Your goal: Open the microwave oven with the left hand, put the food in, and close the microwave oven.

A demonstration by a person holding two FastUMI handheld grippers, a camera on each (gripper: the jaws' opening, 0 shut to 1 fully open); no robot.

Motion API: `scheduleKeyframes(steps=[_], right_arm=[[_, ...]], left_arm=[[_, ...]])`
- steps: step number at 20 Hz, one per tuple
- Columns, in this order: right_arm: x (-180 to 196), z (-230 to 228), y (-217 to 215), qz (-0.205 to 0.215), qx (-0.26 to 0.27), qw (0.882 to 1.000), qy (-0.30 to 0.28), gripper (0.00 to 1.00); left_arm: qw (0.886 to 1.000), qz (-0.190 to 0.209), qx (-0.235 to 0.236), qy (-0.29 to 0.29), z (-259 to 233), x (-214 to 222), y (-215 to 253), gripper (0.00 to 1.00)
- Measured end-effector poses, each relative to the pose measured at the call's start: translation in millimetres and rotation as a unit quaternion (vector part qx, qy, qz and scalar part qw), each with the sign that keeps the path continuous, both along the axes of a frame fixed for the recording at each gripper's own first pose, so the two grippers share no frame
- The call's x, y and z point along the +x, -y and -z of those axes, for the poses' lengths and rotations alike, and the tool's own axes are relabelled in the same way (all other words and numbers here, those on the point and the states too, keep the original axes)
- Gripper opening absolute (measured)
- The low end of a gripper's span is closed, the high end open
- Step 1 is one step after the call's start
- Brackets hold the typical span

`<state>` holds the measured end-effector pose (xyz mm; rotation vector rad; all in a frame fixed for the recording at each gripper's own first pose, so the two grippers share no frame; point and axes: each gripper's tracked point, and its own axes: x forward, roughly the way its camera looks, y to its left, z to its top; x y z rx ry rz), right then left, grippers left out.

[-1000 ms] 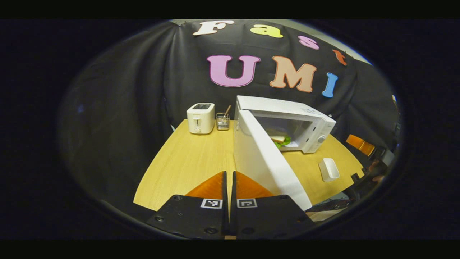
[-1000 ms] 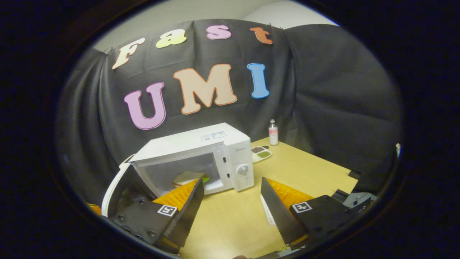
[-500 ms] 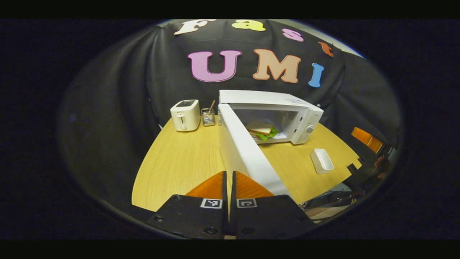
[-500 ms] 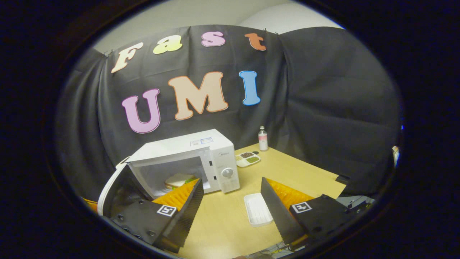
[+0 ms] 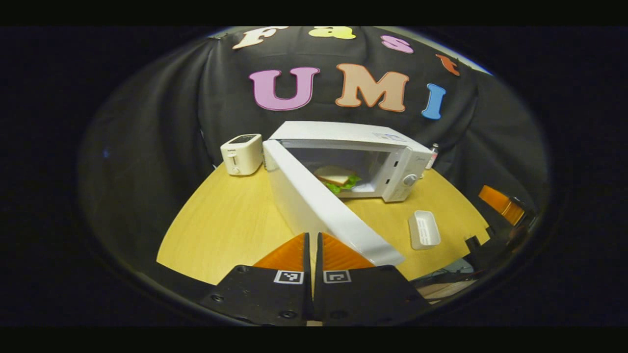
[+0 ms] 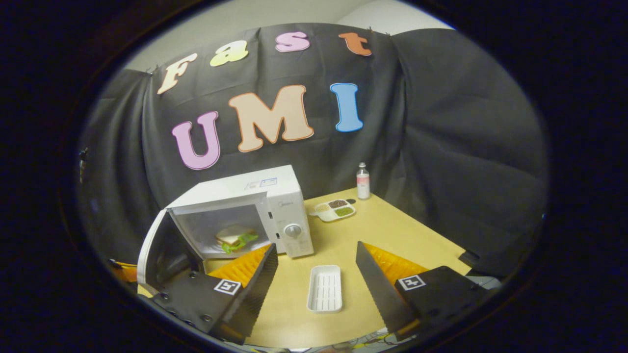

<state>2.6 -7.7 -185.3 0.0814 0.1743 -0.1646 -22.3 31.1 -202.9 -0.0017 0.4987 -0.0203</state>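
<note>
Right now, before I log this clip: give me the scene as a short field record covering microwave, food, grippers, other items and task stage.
microwave: white microwave on the wooden table, door swung open
food: sandwich with green leaves lies inside the cavity
left gripper: left gripper fingers closed together, holding nothing, beside the door's free edge
right gripper: right gripper open, empty, above the table
other items: empty white tray, toaster, bottle, divided dish
task stage: food in; door not yet closed
</note>
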Motion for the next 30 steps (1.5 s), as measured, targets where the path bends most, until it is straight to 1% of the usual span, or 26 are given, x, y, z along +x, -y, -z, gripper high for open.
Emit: scheduleKeyframes(steps=[5, 10, 12, 14, 16, 19, 21, 23, 24, 30], right_arm=[[18.3, -10.6, 30.3, -0.028, -0.004, 1.0, 0.01, 0.92], [26.7, -18.4, 52.2, -0.038, 0.002, 0.999, 0.021, 0.92], [28.4, -20.7, 60.5, -0.038, 0.004, 0.999, 0.025, 0.91], [30.4, -24.0, 65.1, -0.039, 0.005, 0.999, 0.03, 0.91], [31.6, -27.2, 69.7, -0.039, 0.004, 0.999, 0.035, 0.91], [34.8, -28.2, 77.5, -0.033, 0.005, 0.999, 0.038, 0.92], [37.0, -29.9, 82.6, -0.027, 0.007, 0.999, 0.04, 0.91], [38.5, -31.5, 84.1, -0.026, 0.012, 0.999, 0.044, 0.92], [39.5, -30.7, 83.8, -0.028, 0.012, 0.999, 0.043, 0.92], [44.1, -29.3, 68.2, -0.06, -0.009, 0.997, 0.037, 0.92]], left_arm=[[1.0, -0.017, -0.01, 0.02, -6.6, 18.7, 40.9, 0.0], [0.999, -0.025, -0.01, 0.037, -10.7, 40.2, 58.8, 0.0], [0.999, -0.024, -0.007, 0.041, -11.1, 47.9, 63.3, 0.02], [0.999, -0.025, -0.004, 0.048, -13.3, 54.7, 66.9, 0.0], [0.998, -0.026, -0.01, 0.054, -15.4, 61.0, 74.7, 0.0], [0.998, -0.016, -0.023, 0.055, -14.6, 73.1, 90.5, 0.01], [0.998, -0.013, -0.019, 0.054, -13.1, 79.0, 94.9, 0.01], [0.998, -0.008, -0.027, 0.053, -10.4, 85.2, 100.9, 0.02], [0.998, -0.006, -0.028, 0.054, -10.7, 88.3, 103.0, 0.01], [0.998, 0.011, -0.02, 0.062, -13.1, 107.7, 113.7, 0.0]])
